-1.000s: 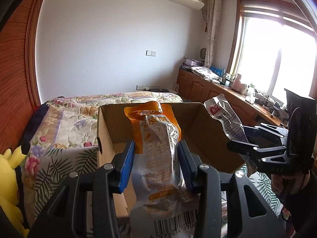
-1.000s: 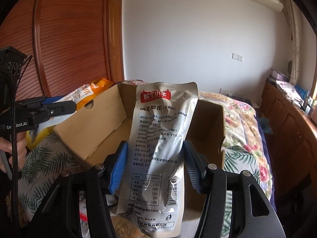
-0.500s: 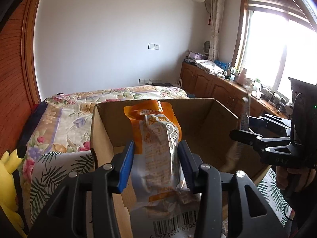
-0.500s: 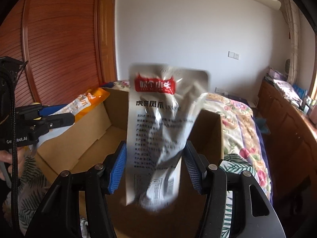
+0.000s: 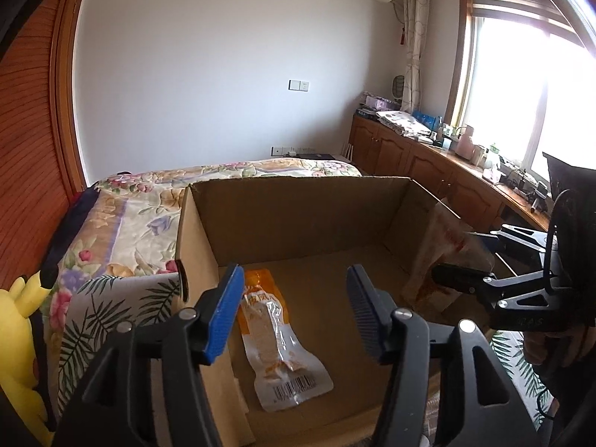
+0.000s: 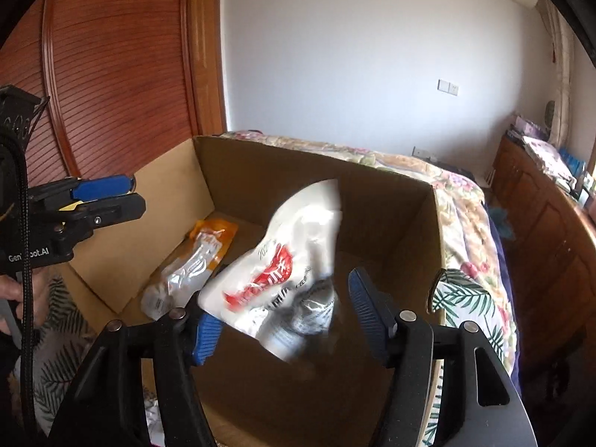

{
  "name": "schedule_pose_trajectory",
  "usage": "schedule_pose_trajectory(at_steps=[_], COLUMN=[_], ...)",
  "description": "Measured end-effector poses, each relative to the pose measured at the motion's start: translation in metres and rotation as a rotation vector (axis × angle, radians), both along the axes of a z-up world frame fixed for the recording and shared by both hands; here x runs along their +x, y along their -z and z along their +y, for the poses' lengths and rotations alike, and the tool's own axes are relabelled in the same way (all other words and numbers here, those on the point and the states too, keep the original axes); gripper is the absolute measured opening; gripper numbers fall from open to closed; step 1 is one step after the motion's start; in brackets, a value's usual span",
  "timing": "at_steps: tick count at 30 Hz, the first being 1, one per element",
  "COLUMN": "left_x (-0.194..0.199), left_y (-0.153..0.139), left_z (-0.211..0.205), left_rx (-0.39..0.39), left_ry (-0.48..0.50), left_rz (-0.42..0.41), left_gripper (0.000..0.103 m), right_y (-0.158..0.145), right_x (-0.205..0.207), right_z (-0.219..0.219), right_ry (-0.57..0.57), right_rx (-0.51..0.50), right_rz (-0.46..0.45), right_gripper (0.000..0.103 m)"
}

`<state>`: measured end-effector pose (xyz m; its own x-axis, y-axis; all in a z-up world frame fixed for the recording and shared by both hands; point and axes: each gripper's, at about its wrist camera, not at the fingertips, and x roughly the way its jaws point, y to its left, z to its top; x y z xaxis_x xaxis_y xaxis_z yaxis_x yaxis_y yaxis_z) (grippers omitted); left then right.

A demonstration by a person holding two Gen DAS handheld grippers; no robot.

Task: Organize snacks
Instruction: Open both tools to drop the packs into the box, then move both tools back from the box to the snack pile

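An open cardboard box (image 5: 298, 201) stands on a bed. An orange and clear snack packet (image 5: 279, 339) lies flat on the box floor; it also shows in the right wrist view (image 6: 193, 264). My left gripper (image 5: 294, 316) is open and empty above it. My right gripper (image 6: 283, 316) is open over the box (image 6: 391, 216). A silver snack pouch with a red label (image 6: 290, 264) is blurred and tumbling between its fingers, falling into the box. In the left wrist view the pouch (image 5: 443, 260) shows blurred by the right gripper (image 5: 480, 260).
The bed has a floral cover (image 5: 123, 231) and a leaf-print cloth (image 6: 476, 305). A yellow plush toy (image 5: 18, 335) sits at the left. Wooden cabinets (image 5: 428, 164) run along the window wall. A wooden wardrobe (image 6: 111, 74) stands behind the box.
Both grippers opened. The orange packet dropped from my left gripper onto the box floor. The silver pouch left my right gripper and is falling into the box.
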<state>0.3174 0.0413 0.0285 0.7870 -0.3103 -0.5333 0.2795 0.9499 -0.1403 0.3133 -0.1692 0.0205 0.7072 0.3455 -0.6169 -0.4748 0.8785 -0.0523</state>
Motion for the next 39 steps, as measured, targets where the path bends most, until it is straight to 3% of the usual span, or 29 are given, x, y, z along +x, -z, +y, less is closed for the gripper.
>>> schedule_pose_trajectory(at_steps=[11, 24, 32, 39], left_x=[-0.034, -0.087, -0.124, -0.144], left_y=[-0.007, -0.017, 0.003, 0.038], left_z=[-0.002, 0.009, 0.013, 0.013], left_rx=[0.004, 0.004, 0.035, 0.048], left_ry=[0.017, 0.016, 0.005, -0.003], left_rz=[-0.010, -0.039, -0.014, 0.057], left_gripper=[0.061, 0.066, 0.068, 0.068], right_y=[-0.008, -0.022, -0.004, 0.027], right_x=[-0.024, -0.077, -0.114, -0.140], right_z=[-0.007, -0.012, -0.020, -0.024], right_ry=[-0.012, -0.038, -0.036, -0.039], right_rx=[0.032, 0.099, 0.125, 0.104], right_rz=[-0.004, -0.012, 0.016, 0.071], right_gripper=[0.074, 0.074, 0.074, 0.074])
